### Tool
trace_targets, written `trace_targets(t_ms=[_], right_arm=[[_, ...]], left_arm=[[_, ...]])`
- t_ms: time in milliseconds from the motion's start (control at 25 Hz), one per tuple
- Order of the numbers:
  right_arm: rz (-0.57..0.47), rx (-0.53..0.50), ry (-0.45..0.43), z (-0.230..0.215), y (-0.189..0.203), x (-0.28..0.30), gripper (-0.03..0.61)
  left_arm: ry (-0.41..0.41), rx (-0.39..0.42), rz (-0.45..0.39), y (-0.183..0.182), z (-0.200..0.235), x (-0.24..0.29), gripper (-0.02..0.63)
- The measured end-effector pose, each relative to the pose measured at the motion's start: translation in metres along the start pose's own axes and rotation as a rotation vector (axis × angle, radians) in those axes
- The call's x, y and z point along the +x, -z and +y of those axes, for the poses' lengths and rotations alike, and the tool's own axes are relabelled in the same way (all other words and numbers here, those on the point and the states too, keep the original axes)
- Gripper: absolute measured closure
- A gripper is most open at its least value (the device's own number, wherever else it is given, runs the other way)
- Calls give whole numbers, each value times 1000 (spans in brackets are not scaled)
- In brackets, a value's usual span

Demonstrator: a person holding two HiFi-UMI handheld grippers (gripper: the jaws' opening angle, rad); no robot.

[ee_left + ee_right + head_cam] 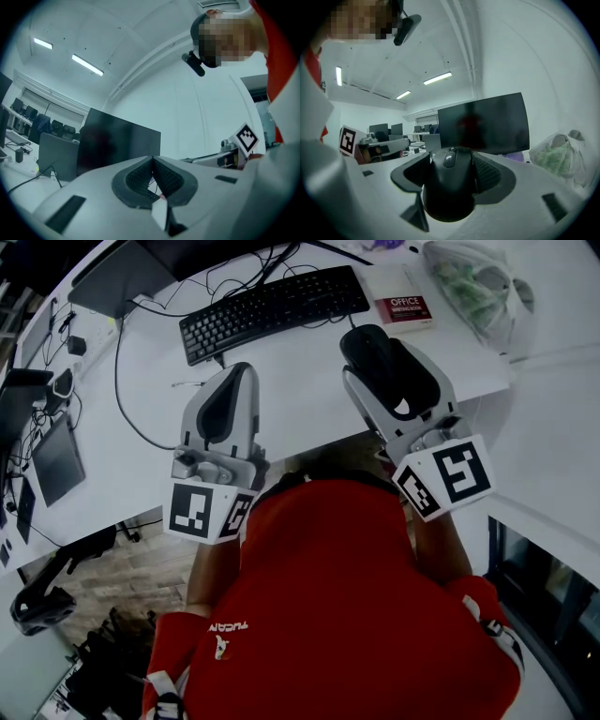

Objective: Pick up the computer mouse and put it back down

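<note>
A black computer mouse sits between the jaws of my right gripper, over the white desk just in front of the keyboard. In the right gripper view the mouse fills the gap, and both dark pads press on its sides. I cannot tell whether it rests on the desk or hangs above it. My left gripper hovers to the left, near the desk's front edge. Its jaws are shut, and in the left gripper view the left gripper has its pads meeting with nothing between them.
A black keyboard lies at the back of the desk, with a red and white book to its right and a plastic bag beyond. A dark monitor stands behind. Cables and a tablet lie at the left.
</note>
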State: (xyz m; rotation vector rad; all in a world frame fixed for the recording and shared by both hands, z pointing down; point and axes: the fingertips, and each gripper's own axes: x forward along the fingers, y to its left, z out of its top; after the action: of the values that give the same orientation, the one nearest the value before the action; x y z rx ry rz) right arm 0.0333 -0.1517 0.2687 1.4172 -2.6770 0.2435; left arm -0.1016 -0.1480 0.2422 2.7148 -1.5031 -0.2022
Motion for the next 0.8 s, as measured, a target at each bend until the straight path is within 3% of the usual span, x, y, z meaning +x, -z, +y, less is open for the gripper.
trace_targets(t_ms=[400, 800], right_arm=[[201, 11, 61, -19, 108, 20, 290], [383, 27, 70, -30, 193, 35, 290]], left_arm=[[11, -13, 50, 22, -5, -1, 603], [5, -22, 84, 35, -4, -2, 603]])
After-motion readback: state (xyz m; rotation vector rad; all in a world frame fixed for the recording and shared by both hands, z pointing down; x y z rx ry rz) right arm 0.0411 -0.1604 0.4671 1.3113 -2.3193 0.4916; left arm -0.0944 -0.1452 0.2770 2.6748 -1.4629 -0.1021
